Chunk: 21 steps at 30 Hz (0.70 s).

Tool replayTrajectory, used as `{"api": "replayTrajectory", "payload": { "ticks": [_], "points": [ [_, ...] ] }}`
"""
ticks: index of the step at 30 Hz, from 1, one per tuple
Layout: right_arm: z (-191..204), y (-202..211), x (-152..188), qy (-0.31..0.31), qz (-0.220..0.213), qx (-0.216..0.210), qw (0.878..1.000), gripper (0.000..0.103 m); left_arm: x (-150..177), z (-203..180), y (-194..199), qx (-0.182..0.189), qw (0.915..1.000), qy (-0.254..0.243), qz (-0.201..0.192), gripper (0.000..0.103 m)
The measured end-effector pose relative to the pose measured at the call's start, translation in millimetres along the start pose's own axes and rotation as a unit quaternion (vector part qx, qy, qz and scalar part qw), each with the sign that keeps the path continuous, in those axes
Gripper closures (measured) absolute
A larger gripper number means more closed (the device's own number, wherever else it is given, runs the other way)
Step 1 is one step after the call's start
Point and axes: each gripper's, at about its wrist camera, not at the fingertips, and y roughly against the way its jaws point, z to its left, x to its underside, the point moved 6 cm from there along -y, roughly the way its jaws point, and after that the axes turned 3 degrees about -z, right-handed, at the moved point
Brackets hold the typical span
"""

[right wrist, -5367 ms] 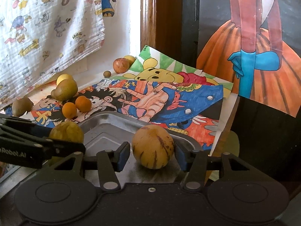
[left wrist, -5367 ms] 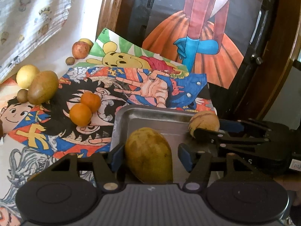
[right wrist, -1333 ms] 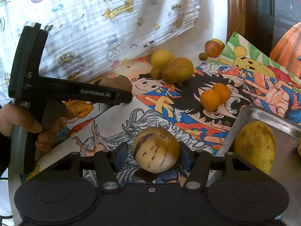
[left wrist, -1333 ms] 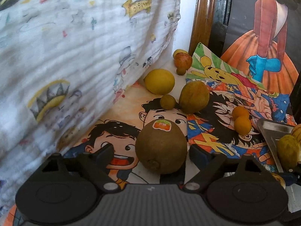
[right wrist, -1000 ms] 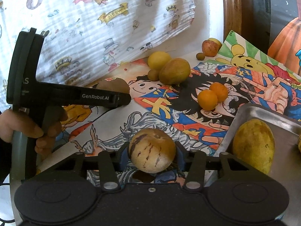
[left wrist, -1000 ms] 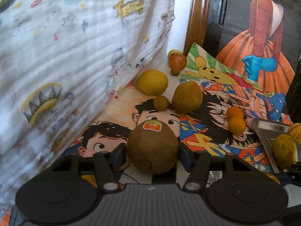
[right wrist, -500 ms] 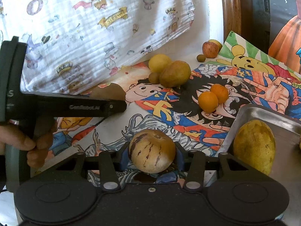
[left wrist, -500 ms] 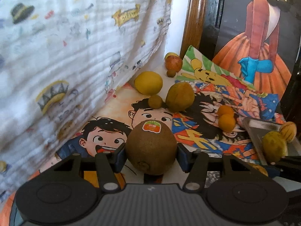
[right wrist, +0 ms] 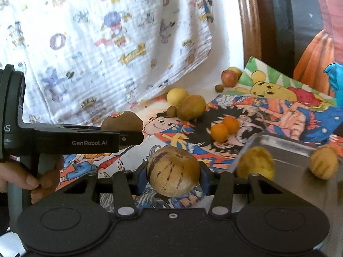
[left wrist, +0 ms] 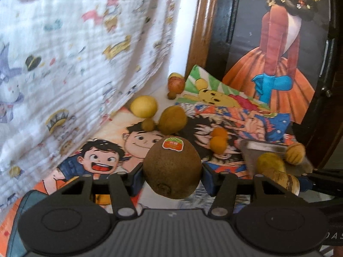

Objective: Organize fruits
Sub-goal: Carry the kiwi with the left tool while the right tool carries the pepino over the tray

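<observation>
My left gripper [left wrist: 171, 178] is shut on a brown kiwi [left wrist: 172, 169] with an orange sticker, held above the cartoon mat. My right gripper [right wrist: 172, 178] is shut on a tan, purple-streaked melon [right wrist: 173, 171], just left of the metal tray [right wrist: 285, 147]. In the tray lie a yellow-green mango [right wrist: 255, 166] and a second streaked melon [right wrist: 324, 165]. The right wrist view shows the left gripper [right wrist: 128, 138] with the kiwi [right wrist: 122, 117] to my left, held by a person's hand [right wrist: 32, 177]. The tray [left wrist: 255, 147] sits at the right of the left wrist view.
Loose on the mat lie two oranges [right wrist: 225, 128], a lemon [right wrist: 176, 94], a brown-green fruit [right wrist: 191, 107] with a small brown one [right wrist: 172, 110] beside it, and an apple [right wrist: 229, 78] by the wall. A printed cloth [right wrist: 107, 42] hangs on the left. A wooden frame [right wrist: 248, 21] stands behind.
Both grippers closed on their fruits about a second ago. Both fruits have since risen off the mat. The right view now takes in more of the tray.
</observation>
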Motion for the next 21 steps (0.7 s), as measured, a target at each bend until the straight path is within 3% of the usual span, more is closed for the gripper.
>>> {"api": "replayTrajectory", "payload": {
  "ticks": [10, 21],
  "points": [
    [-38.5, 64.4, 9.3, -0.012, -0.027, 0.036, 0.999, 0.054, 7.1, -65.9, 20.8, 0.042, 0.9991, -0.006, -0.01, 0.043],
    [-98.4, 105.8, 27.4, -0.039, -0.039, 0.087, 0.995, 0.054, 31.8, -123.7, 13.3, 0.086, 0.9961, -0.005, 0.016, 0.043]
  ]
}}
